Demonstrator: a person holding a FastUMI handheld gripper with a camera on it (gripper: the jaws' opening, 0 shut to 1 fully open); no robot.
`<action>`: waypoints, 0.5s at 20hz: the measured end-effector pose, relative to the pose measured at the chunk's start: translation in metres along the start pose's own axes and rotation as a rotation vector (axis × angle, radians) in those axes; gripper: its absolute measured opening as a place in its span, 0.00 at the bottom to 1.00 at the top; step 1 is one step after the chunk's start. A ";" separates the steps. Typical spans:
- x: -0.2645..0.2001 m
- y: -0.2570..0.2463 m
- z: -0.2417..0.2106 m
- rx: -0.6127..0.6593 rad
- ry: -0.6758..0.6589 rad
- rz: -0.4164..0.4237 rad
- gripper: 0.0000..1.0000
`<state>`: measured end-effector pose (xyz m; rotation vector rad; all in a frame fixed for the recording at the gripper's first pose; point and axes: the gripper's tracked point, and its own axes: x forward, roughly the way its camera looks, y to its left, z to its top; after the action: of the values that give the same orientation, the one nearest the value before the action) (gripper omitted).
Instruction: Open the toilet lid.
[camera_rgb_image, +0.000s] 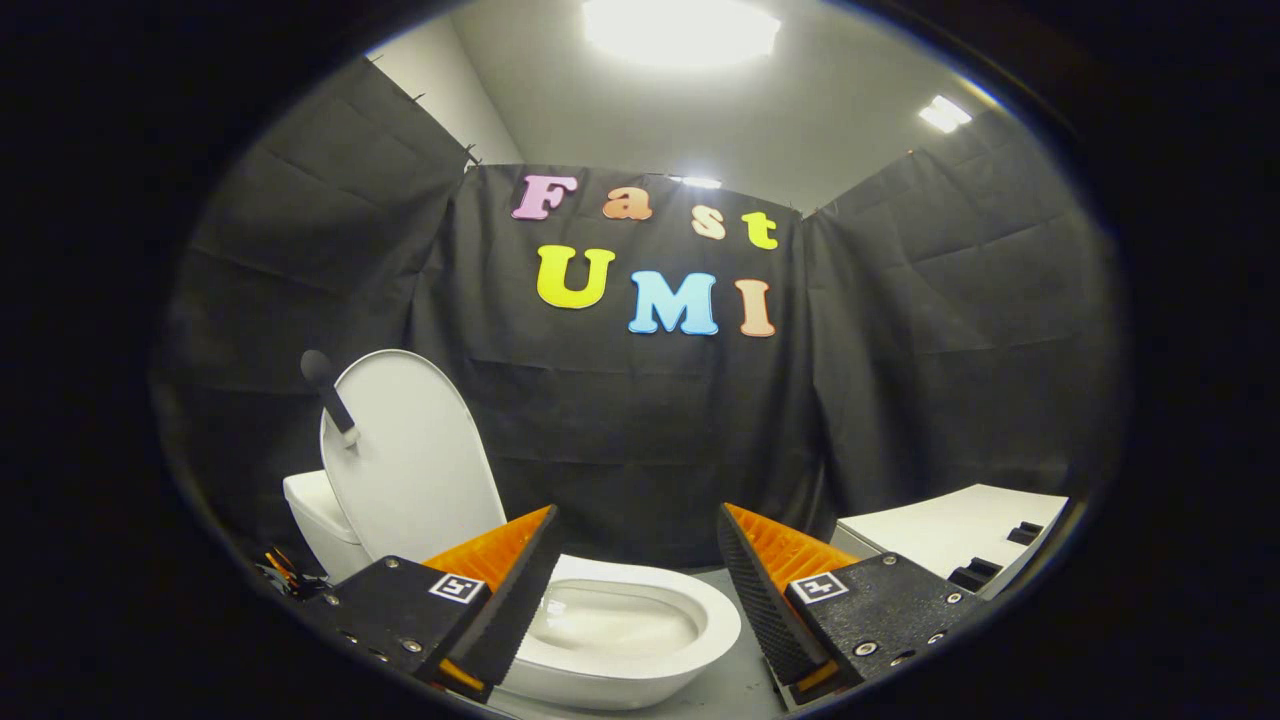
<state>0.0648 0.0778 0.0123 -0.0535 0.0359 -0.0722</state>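
A white toilet stands just ahead of my fingers, a little to the left. Its lid (410, 455) is raised upright and leans back toward the tank (318, 520). A short dark handle (330, 400) sticks out from the lid's upper left side. The bowl and its rim (700, 615) lie uncovered, partly behind my left finger (515, 590). My gripper (635, 585) is open, its two fingers spread wide with nothing between them, and it touches no part of the toilet.
A white flat-topped unit (950, 530) with dark slots stands to the right beyond my right finger. Black cloth walls close off the back and both sides. A few coloured wires (280, 570) lie low beside the tank. Grey floor surrounds the bowl.
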 end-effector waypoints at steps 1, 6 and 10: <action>-0.001 0.000 0.000 0.002 -0.004 -0.003 0.95; -0.002 -0.007 -0.003 0.009 0.002 -0.026 0.95; -0.004 -0.009 -0.002 0.018 -0.001 -0.035 0.95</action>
<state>0.0601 0.0685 0.0108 -0.0360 0.0339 -0.1076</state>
